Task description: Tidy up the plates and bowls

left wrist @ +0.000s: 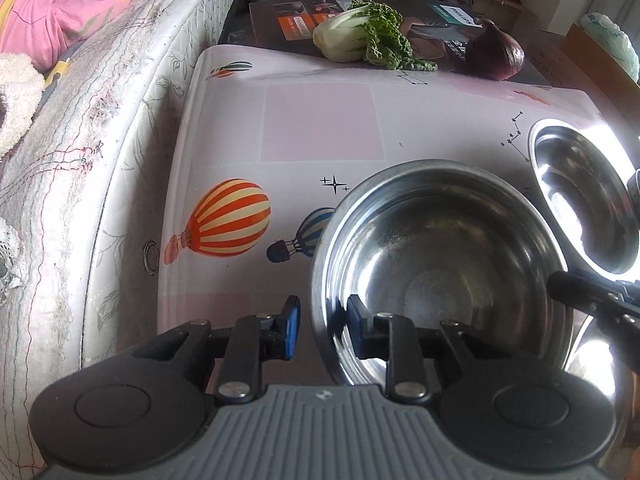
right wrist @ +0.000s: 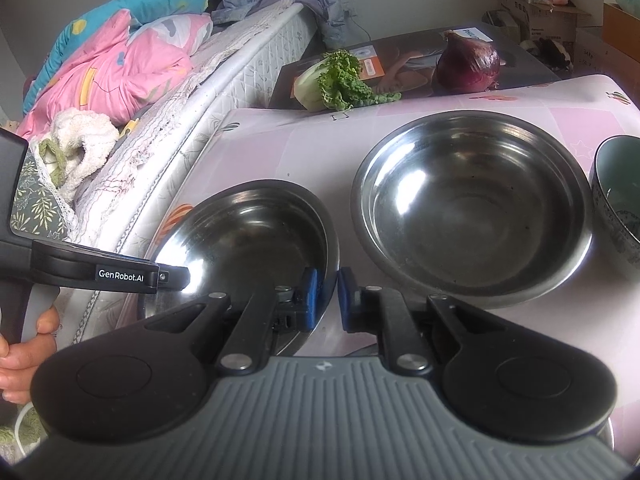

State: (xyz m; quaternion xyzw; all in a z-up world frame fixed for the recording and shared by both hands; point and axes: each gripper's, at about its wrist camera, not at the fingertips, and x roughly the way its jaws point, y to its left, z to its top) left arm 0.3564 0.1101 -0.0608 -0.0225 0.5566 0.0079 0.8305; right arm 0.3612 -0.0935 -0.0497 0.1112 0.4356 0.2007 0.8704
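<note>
A steel bowl (left wrist: 440, 264) sits on the pink balloon-print table (left wrist: 320, 128). My left gripper (left wrist: 322, 320) straddles its near rim, one blue pad outside and one inside, with a gap left of the rim, so it is open. My right gripper (right wrist: 327, 296) is shut on the same bowl (right wrist: 248, 232) at its opposite rim. In the left wrist view the right gripper (left wrist: 568, 288) shows at the bowl's right edge. In the right wrist view the left gripper (right wrist: 176, 276) shows at its left edge. A wider steel bowl (right wrist: 472, 208) (left wrist: 580, 200) stands empty beside it.
A green ceramic bowl (right wrist: 620, 200) stands at the far right. A cabbage (left wrist: 360, 36) and a red onion (left wrist: 496, 54) lie on a dark box behind the table. A mattress (left wrist: 100, 120) with bedding runs along the table's left side. A hand (right wrist: 20, 340) grips the left handle.
</note>
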